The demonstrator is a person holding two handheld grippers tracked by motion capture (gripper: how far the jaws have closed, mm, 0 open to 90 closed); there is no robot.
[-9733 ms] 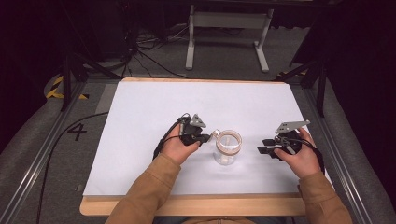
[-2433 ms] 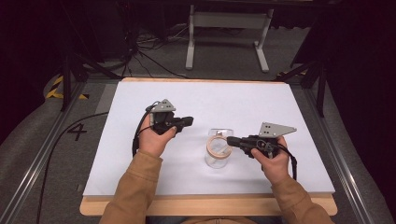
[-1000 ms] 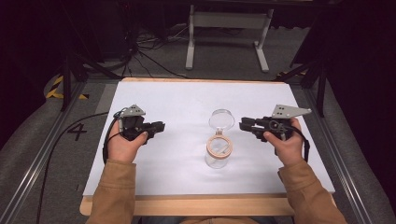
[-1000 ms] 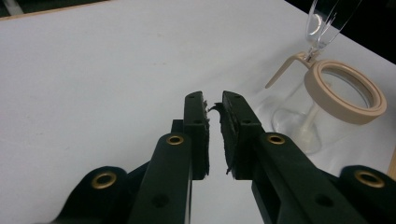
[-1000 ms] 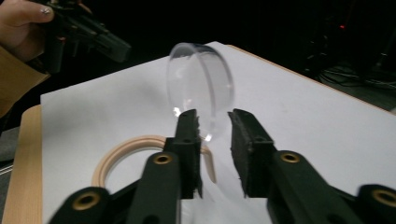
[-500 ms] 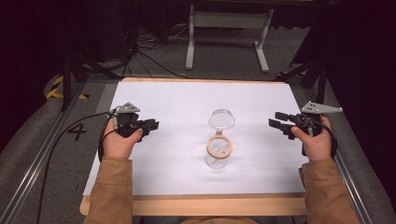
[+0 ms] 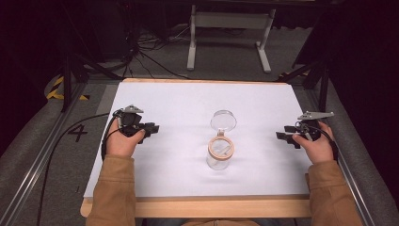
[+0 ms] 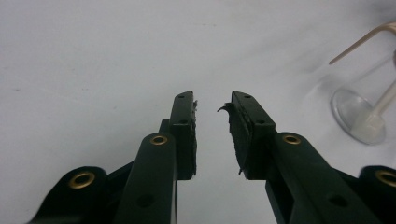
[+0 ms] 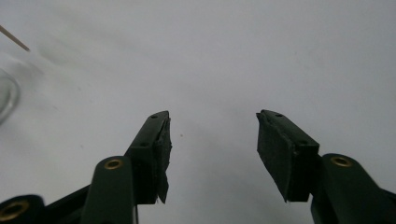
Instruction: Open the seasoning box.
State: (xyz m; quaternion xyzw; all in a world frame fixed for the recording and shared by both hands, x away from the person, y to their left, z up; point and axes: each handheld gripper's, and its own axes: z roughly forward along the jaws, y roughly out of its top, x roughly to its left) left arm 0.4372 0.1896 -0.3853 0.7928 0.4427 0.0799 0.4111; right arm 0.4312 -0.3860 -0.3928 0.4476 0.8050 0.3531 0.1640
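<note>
On the white table top a clear glass jar stood upright near the middle, a little toward the person's edge. A tan wooden ring sat at its mouth. Just behind the jar, and close to it, a round clear glass lid lay flat on the surface.

The left gripper was held at the left side of the table, well apart from the jar, with its tips pointing toward the middle. Its jaws stood partly apart with nothing between them, and they had just been opening. In the left gripper view the black pads showed only bare table in the gap, with the jar and its wooden ring off at the right edge.

The right gripper was held at the right edge of the table, likewise well apart from the jar and pointing inward. Its jaws stood wide apart and empty, and they too had just been opening. Neither tool touched the jar or the lid.
</note>
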